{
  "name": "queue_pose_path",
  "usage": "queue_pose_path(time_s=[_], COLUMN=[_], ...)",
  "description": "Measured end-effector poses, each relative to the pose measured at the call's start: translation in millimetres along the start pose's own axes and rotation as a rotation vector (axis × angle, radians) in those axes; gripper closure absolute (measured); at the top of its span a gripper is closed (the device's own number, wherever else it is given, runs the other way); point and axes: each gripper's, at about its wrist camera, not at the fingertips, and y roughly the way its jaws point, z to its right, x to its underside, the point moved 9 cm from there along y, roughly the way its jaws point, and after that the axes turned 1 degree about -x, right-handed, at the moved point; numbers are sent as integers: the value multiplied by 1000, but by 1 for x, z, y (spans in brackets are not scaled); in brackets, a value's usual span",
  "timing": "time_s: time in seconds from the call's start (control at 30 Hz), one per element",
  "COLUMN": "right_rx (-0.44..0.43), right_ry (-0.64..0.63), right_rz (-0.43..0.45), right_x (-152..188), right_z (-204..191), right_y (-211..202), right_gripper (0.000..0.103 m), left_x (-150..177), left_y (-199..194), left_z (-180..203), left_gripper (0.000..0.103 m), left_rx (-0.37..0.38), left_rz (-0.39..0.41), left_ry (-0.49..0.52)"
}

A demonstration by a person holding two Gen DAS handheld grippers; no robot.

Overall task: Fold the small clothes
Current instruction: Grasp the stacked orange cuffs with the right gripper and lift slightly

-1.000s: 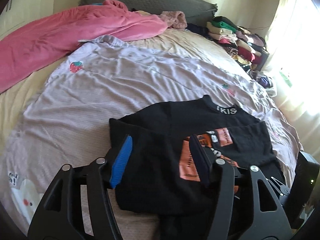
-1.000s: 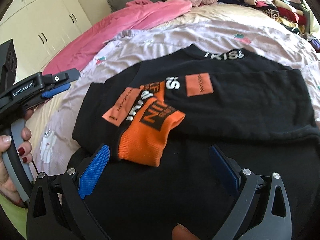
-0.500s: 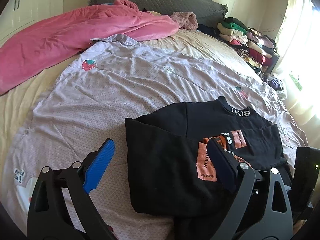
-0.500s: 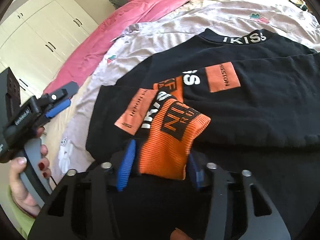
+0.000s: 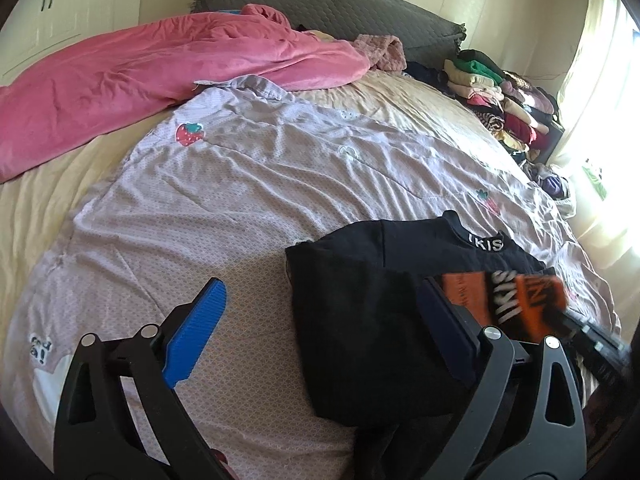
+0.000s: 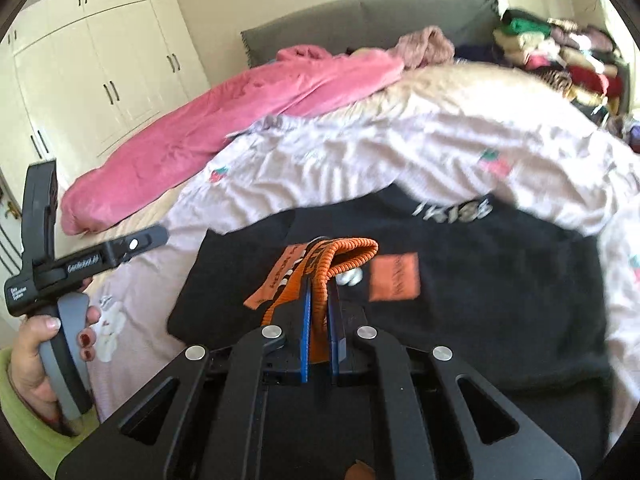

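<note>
mostly black sweater [image 6: 480,320], white collar lettering, orange cuff [image 6: 344,256] lifted

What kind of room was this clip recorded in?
Very likely a home bedroom: the work is done on a bed with a padded grey headboard, white wardrobe doors stand beside it, and folded clothes are stacked at the far side.
</note>
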Motion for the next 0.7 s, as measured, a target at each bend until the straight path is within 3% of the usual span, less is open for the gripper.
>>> queue_pose_path(time_s=[0.2,0.43,0.7], right_rx=[153,294,304], right_ry=[-12,9,61], right_rz=[73,86,80], right_x=[-20,-15,4], right_z=[52,114,140], right_y=[-25,-38,-38], right_gripper=[97,97,97], left_x=[1,2,7], left_y=[2,5,22], left_z=[2,7,46], left_gripper=[14,14,14], left_rx=[1,4,27], left_rz=[-3,5,-13], left_ry=[6,11,104])
